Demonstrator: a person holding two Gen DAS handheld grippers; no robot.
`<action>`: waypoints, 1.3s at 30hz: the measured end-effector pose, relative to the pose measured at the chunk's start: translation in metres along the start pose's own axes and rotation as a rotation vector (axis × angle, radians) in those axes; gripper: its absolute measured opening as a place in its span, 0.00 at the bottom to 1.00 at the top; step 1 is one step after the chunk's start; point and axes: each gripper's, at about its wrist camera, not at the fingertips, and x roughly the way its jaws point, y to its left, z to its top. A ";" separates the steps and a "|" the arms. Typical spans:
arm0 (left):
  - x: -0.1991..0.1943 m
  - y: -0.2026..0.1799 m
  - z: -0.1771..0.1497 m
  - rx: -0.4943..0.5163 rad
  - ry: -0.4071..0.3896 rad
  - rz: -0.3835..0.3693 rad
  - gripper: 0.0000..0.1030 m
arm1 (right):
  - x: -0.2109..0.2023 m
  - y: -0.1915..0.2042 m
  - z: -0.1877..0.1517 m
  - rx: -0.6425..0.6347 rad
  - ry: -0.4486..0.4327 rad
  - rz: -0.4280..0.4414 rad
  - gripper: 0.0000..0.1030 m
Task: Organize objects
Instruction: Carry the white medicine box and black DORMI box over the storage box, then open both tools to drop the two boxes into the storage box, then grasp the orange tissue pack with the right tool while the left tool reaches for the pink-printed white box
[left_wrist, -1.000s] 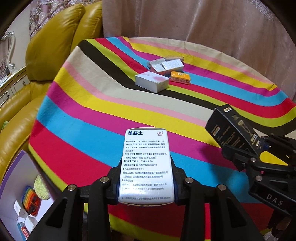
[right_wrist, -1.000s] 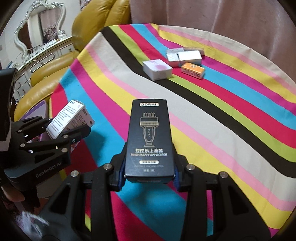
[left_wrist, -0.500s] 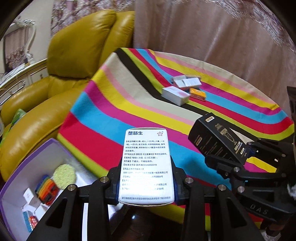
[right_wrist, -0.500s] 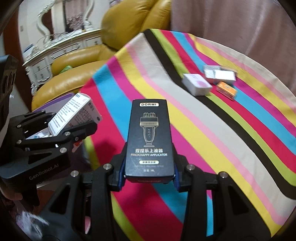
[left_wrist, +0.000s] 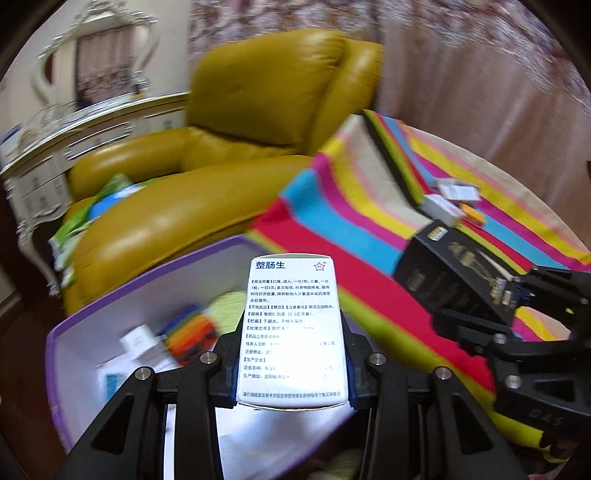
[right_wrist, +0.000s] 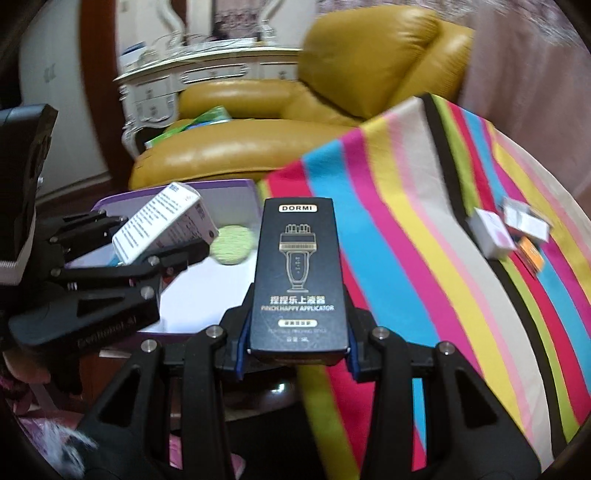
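Striped table (right_wrist: 399, 229) bearing small boxes (right_wrist: 491, 232)

Each camera sits just behind its own tool, looking forward and steeply down along the fingers. The left wrist view faces the purple-rimmed box (left_wrist: 147, 273) beside the tabletop's (left_wrist: 369, 206) near-left edge, with the right tool (left_wrist: 436, 291) close at its right. The right wrist view looks over that same edge, the left tool (right_wrist: 147, 236) close at its left. Both share the box, the yellow armchair (right_wrist: 332, 92) and the striped tabletop.
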 end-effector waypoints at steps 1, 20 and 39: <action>-0.002 0.009 -0.003 -0.011 0.001 0.020 0.40 | 0.002 0.007 0.002 -0.019 0.001 0.015 0.42; -0.014 0.045 -0.005 -0.100 -0.068 0.245 0.87 | 0.025 0.039 0.007 -0.123 -0.069 0.113 0.74; 0.203 -0.291 0.076 0.196 0.175 -0.199 0.97 | 0.026 -0.348 -0.120 0.465 0.137 -0.354 0.80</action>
